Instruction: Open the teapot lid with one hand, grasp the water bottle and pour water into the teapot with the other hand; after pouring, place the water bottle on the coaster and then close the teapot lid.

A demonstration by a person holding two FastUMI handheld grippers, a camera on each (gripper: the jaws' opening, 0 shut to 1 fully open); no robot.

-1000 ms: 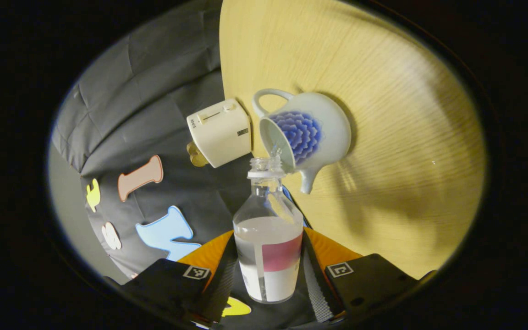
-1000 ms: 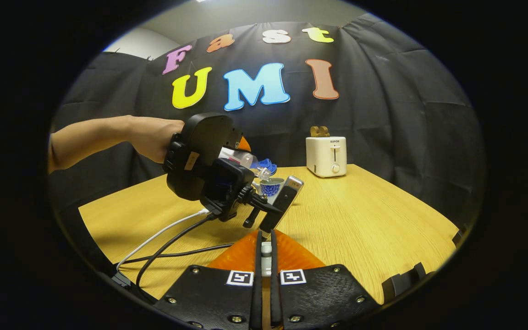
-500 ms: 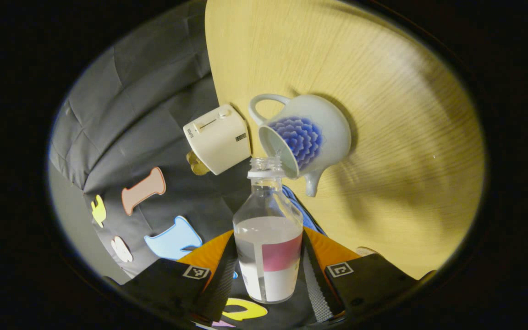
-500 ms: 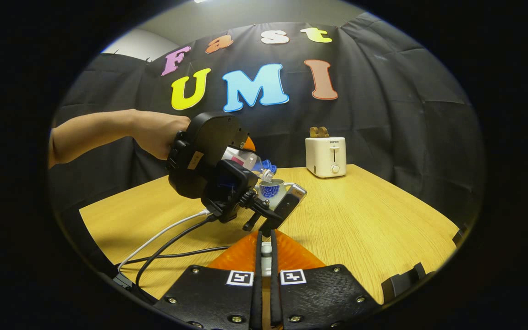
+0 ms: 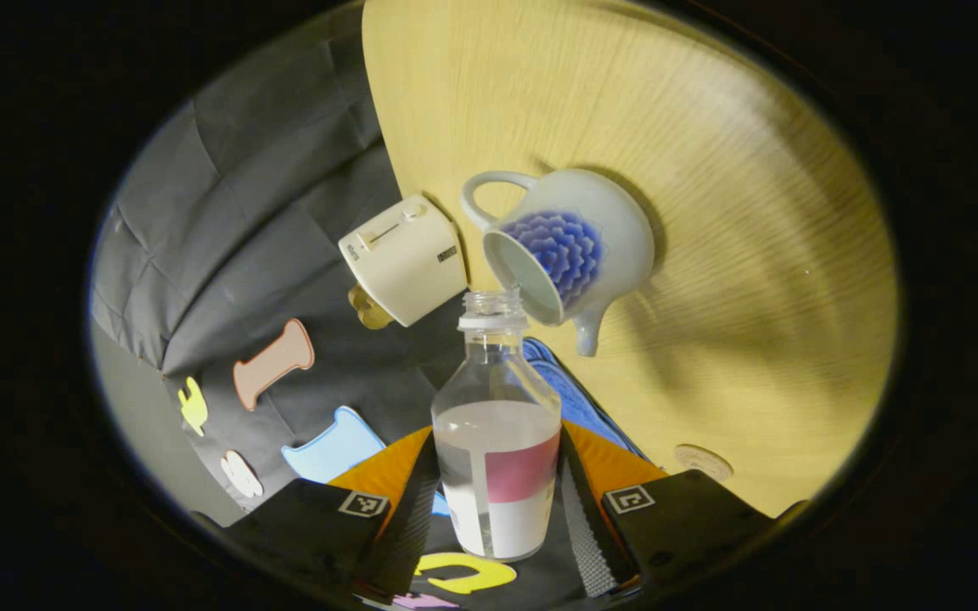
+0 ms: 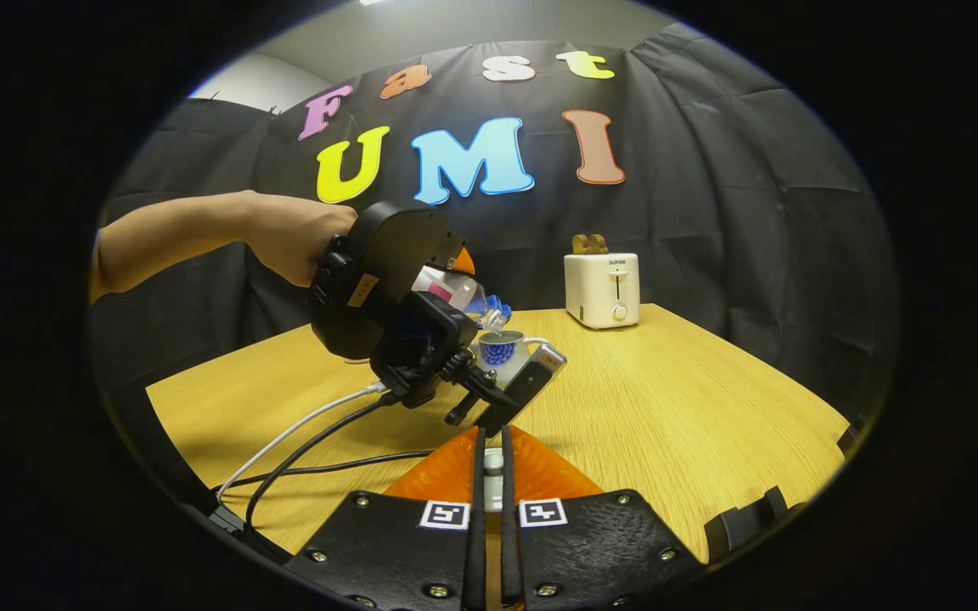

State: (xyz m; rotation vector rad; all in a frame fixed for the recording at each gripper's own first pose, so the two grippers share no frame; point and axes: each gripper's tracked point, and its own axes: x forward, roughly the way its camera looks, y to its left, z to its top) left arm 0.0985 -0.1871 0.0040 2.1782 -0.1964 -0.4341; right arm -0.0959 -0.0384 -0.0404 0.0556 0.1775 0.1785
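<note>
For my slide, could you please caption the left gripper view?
Left tool holds the open water bottle tipped toward the lidless teapot.

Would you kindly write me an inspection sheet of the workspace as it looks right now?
Surface: wooden table, bare at the right.
Job's things: water bottle uncapped, part full, tilted toward the open teapot; coaster unoccupied.
Clutter: toaster at the back; blue mat beside the teapot.
Grippers: left gripper clamps the bottle; right gripper shut on a small pale thing, perhaps the lid.
Cables: white and black cables trail across the table.
Surroundings: black cloth wall.
</note>
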